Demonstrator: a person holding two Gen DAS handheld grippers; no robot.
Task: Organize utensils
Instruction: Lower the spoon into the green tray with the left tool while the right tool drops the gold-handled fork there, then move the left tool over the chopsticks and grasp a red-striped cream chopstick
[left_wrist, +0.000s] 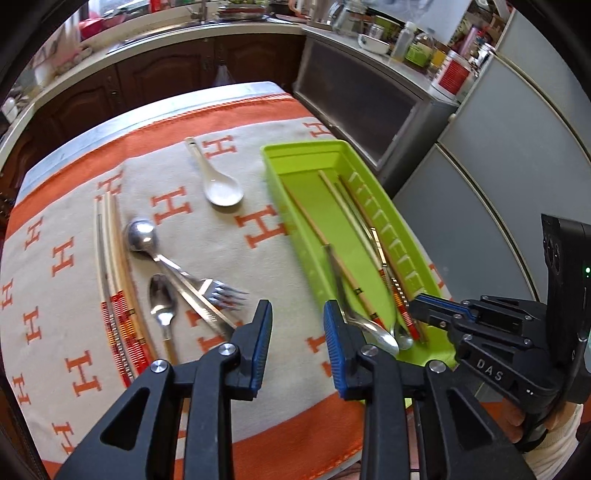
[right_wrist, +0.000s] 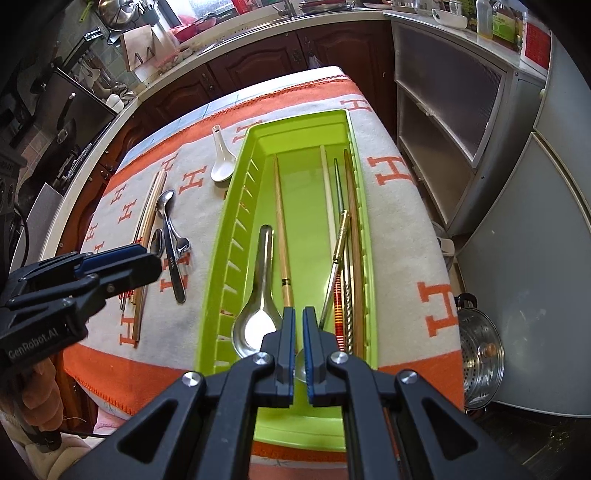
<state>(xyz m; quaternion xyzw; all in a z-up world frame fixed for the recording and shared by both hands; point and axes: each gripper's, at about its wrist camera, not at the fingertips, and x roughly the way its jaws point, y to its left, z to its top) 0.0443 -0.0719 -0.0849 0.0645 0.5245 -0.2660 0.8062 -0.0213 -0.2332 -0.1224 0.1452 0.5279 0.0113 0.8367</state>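
Observation:
A lime green tray (left_wrist: 295, 162) (right_wrist: 295, 118) lies on the right of the cloth. It holds several chopsticks (right_wrist: 280, 229) and a large metal spoon (right_wrist: 258, 317) (left_wrist: 373, 334). On the cloth to its left lie a white ceramic spoon (left_wrist: 221, 188) (right_wrist: 221, 166), two metal spoons (left_wrist: 140, 234) (left_wrist: 162, 299), a fork (left_wrist: 218, 291) and a bundle of chopsticks (left_wrist: 110, 266). My left gripper (left_wrist: 298, 314) (right_wrist: 155, 262) hangs open and empty between the fork and the tray's near left wall. My right gripper (right_wrist: 299, 314) (left_wrist: 419, 304) is shut over the tray's near end, holding nothing.
An orange and cream cloth (left_wrist: 258, 229) covers the table and drops off at the near edge. Wooden cabinets (left_wrist: 166, 74) stand behind the table. A grey cupboard (right_wrist: 443, 110) and a fridge (left_wrist: 498, 166) stand to the right. A steel steamer pot (right_wrist: 480, 350) sits low on the right.

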